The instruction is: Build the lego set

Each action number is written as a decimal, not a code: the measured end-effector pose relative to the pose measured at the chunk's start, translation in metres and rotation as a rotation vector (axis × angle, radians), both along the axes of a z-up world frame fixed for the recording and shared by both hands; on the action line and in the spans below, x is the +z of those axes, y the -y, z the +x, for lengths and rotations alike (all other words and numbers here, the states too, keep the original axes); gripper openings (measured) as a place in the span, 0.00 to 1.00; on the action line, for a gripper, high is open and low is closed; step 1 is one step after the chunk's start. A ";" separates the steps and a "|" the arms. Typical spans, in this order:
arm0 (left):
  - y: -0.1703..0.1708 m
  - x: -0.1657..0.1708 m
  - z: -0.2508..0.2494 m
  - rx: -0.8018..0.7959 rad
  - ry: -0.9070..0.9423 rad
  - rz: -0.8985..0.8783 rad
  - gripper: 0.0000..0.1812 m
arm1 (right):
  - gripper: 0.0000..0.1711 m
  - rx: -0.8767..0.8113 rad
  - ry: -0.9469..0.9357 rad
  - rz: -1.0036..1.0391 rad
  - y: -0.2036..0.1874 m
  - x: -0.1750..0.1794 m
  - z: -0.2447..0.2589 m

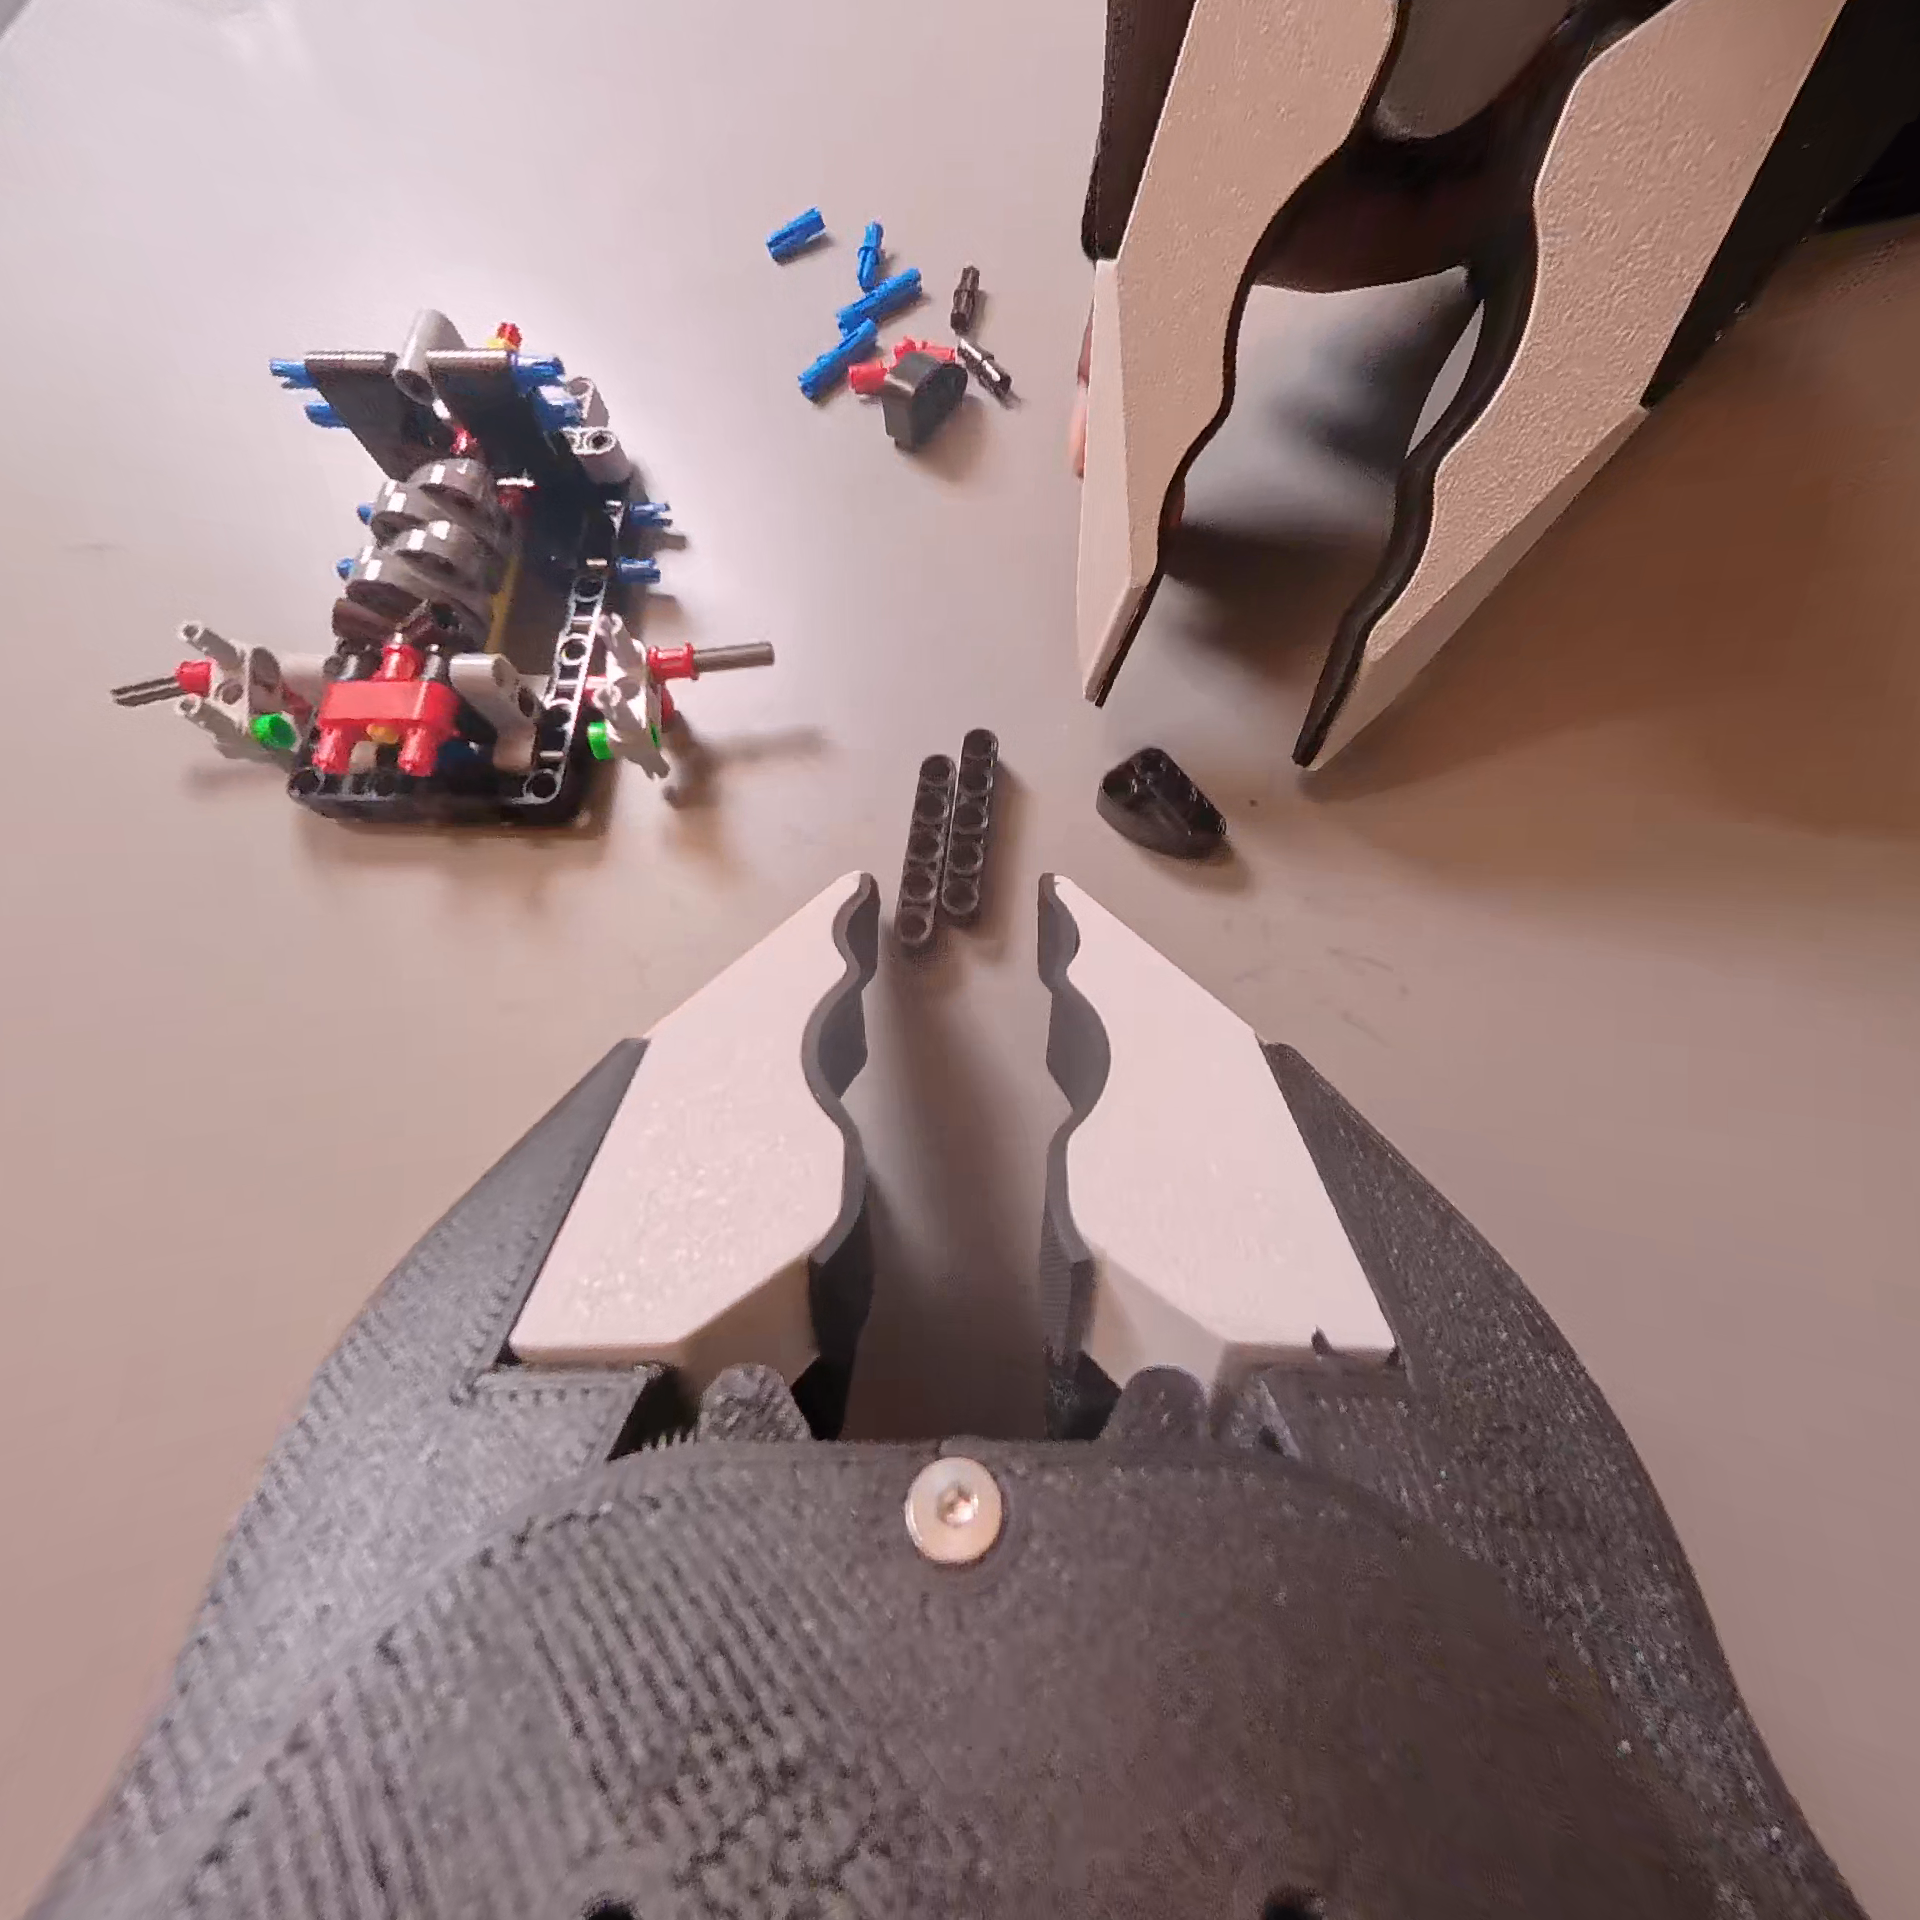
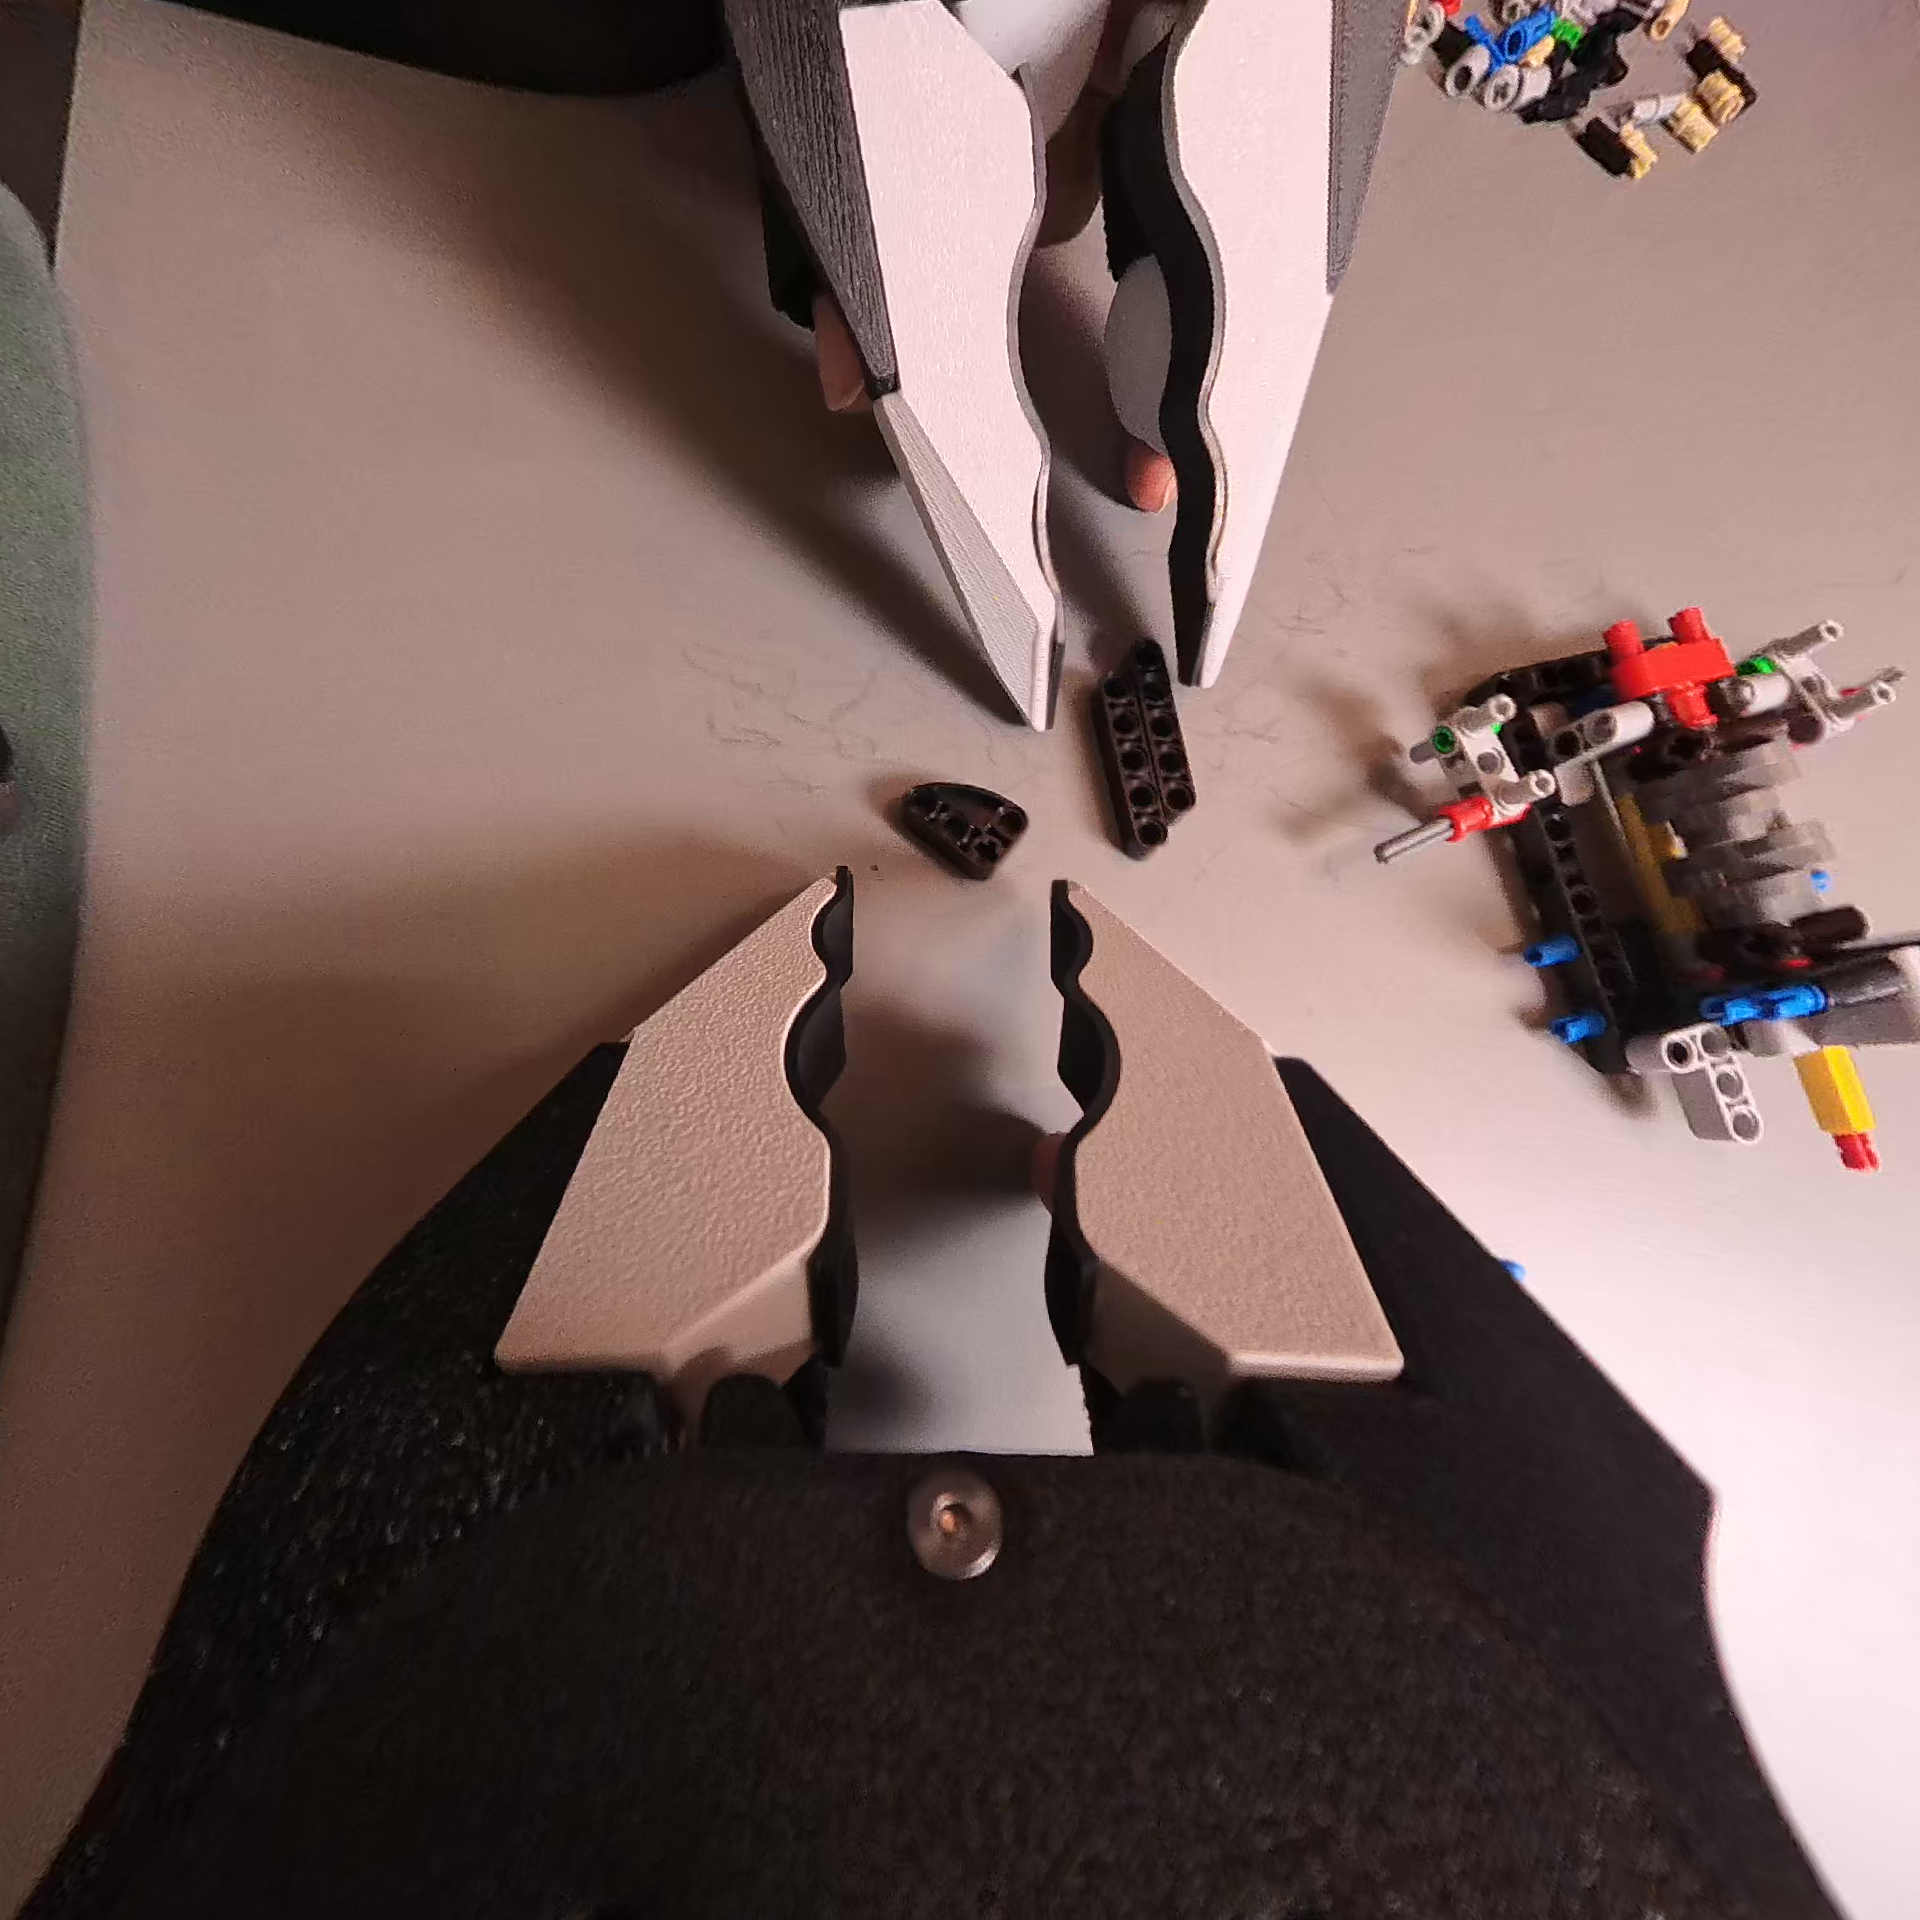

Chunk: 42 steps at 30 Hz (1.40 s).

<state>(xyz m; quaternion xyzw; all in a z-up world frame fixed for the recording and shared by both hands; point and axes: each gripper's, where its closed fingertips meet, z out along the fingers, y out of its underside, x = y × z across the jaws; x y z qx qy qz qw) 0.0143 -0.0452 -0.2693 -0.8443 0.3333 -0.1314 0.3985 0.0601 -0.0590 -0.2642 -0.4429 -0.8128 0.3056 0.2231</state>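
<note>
Fingers of both tools stand parted and hold nothing. In the left wrist view the left gripper [image 1: 951, 883] has its tips either side of the near end of the two black beams [image 1: 945, 836], which lie side by side on the bench [image 1: 312, 1039] at the centre of the frame; the tips look close to the beams, but contact cannot be confirmed. The right gripper [image 2: 951, 881] is likewise spread, with bare bench between its tips, and the small rounded black piece [image 2: 964, 824] lies just ahead of them, slightly left of centre in the right wrist view. Neither piece is lifted.

The step in hand appears to be picking up loose parts: the left tool is lined up on the beam pair, the right hovers near the rounded piece. Next the left tool would need to come down and close across the width of the pair, squarely, since the beams lie low and flat and could slip or separate under an uneven pinch. The right would need a small shift forward and left to straddle its piece.

At the left of the left wrist view sits the partly built model [image 1: 457, 582], well apart from both tools. A scatter of blue pins [image 1: 857, 301] lies in the upper middle.
</note>
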 end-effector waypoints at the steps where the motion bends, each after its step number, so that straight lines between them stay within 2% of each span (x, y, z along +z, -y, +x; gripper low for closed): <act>1: -0.003 0.000 0.001 -0.003 0.000 -0.002 0.15 | 0.20 -0.006 0.001 -0.002 -0.003 0.000 0.001; 4: -0.011 -0.001 -0.001 -0.014 -0.050 0.023 0.07 | 0.20 -0.028 -0.009 0.005 -0.014 0.003 0.004; 8: -0.013 -0.001 -0.029 -0.030 -0.114 0.019 0.07 | 0.19 -0.062 -0.023 -0.020 -0.031 0.010 0.010; 13: -0.007 -0.001 -0.051 -0.023 -0.098 0.003 0.07 | 0.21 -0.094 -0.021 -0.068 -0.041 0.013 0.013; 15: -0.010 0.001 -0.053 -0.002 -0.127 0.018 0.14 | 0.21 -0.094 -0.009 -0.065 -0.040 0.010 0.014; 17: -0.012 0.012 -0.054 0.025 -0.081 0.035 0.17 | 0.22 -0.096 0.002 -0.046 -0.043 0.008 0.016; 21: 0.004 0.041 -0.028 -0.037 0.092 0.098 0.15 | 0.22 -0.134 -0.034 -0.038 -0.063 0.018 0.024; 25: 0.019 0.026 0.006 -0.126 0.106 0.059 0.15 | 0.19 -0.223 -0.119 -0.055 -0.091 0.030 0.024; 29: 0.020 0.017 0.031 -0.166 0.090 0.049 0.15 | 0.17 -0.322 -0.194 -0.004 -0.118 0.034 0.017; 33: 0.021 0.005 0.040 -0.192 0.044 0.015 0.17 | 0.17 -0.351 -0.254 0.014 -0.137 0.040 -0.002; 37: 0.018 0.002 0.039 -0.176 0.026 0.005 0.16 | 0.34 -0.239 -0.204 0.097 -0.145 0.025 -0.031; 42: 0.019 0.005 0.039 -0.170 0.032 0.031 0.15 | 0.44 -0.105 -0.087 0.072 -0.144 0.008 -0.064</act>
